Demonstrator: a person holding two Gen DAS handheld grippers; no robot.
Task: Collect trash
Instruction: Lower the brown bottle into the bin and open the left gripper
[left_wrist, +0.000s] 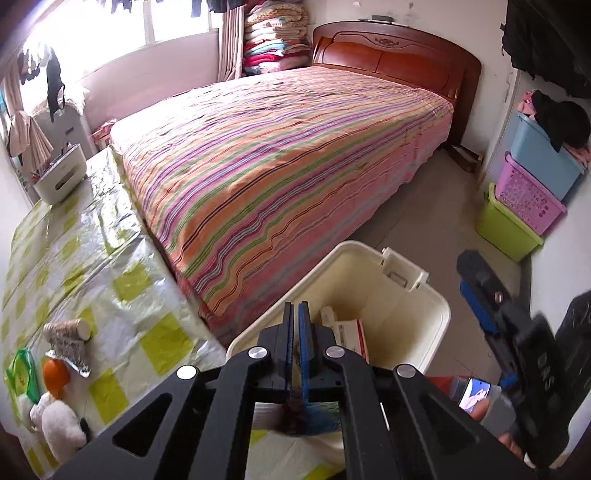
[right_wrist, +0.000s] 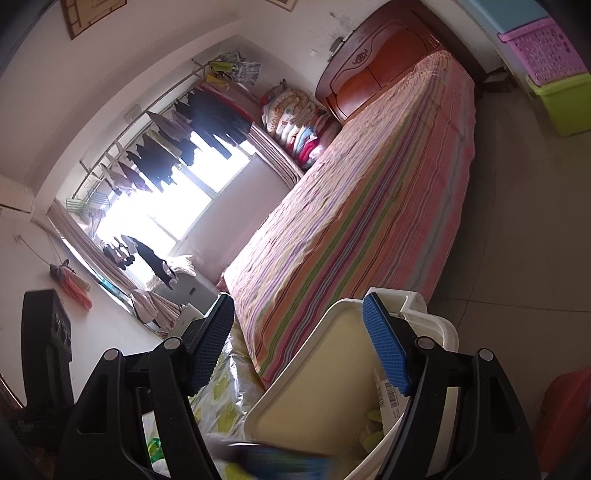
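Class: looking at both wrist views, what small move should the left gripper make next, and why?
Probably ease the left gripper forward over the white bin. Its jaws are shut on a blurred blue scrap that hangs at the bin's near rim, not clearly above the opening, so releasing here might miss.

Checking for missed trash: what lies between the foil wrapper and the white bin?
Bare checkered tablecloth between foil wrapper and white bin; left wrist view.

Black left gripper (left_wrist: 296, 314) with blue ribbed pads, silver round rivets.
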